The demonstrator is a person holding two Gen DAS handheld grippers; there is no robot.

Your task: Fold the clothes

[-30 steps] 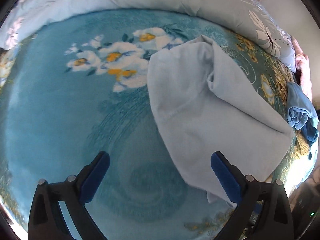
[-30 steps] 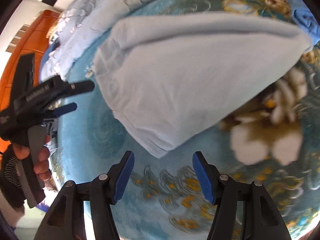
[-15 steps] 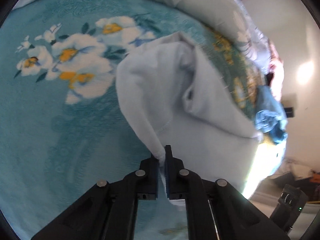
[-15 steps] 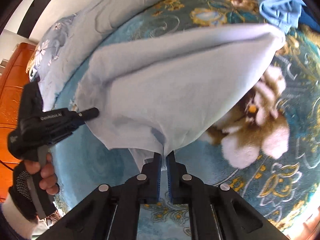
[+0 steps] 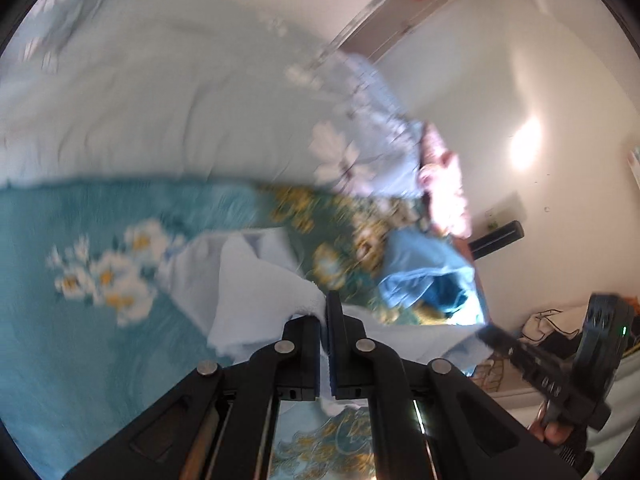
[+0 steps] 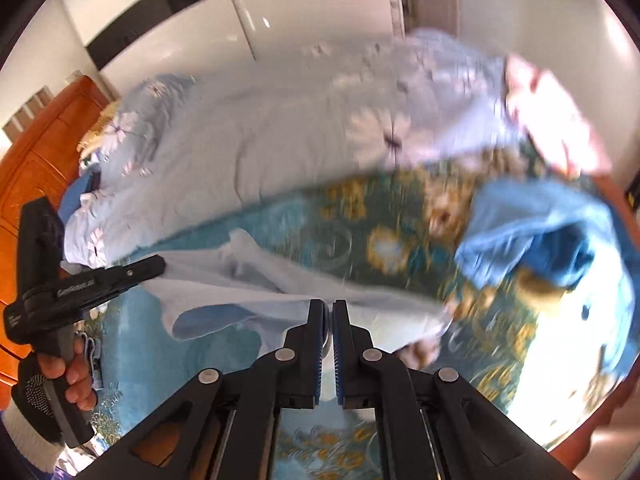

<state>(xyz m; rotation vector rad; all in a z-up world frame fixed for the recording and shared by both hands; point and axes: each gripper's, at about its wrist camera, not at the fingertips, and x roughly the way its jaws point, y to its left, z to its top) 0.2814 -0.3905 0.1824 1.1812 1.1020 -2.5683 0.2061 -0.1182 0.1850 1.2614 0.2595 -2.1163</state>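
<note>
We have the pale blue garment point(image 5: 256, 280) lifted off the teal floral blanket point(image 5: 80, 352) that covers the bed, pinched at two spots along its edge. Our left gripper point(image 5: 324, 312) has its jaws pressed together on a bunched white-blue corner, and the cloth point(image 6: 256, 280) trails away from it in loose folds. Our right gripper point(image 6: 328, 320) also has its jaws clamped tight on the fabric, which stretches leftward from it toward the other tool, where we can see a hand point(image 6: 76, 376) wrapped round the handle. Beyond the garment, a crumpled darker blue piece of clothing point(image 6: 552, 232) lies near the blanket's edge. Behind that sits a light floral duvet point(image 6: 280, 128), with an orange wooden headboard point(image 6: 36, 152) at the left. Both views are blurred.
</note>
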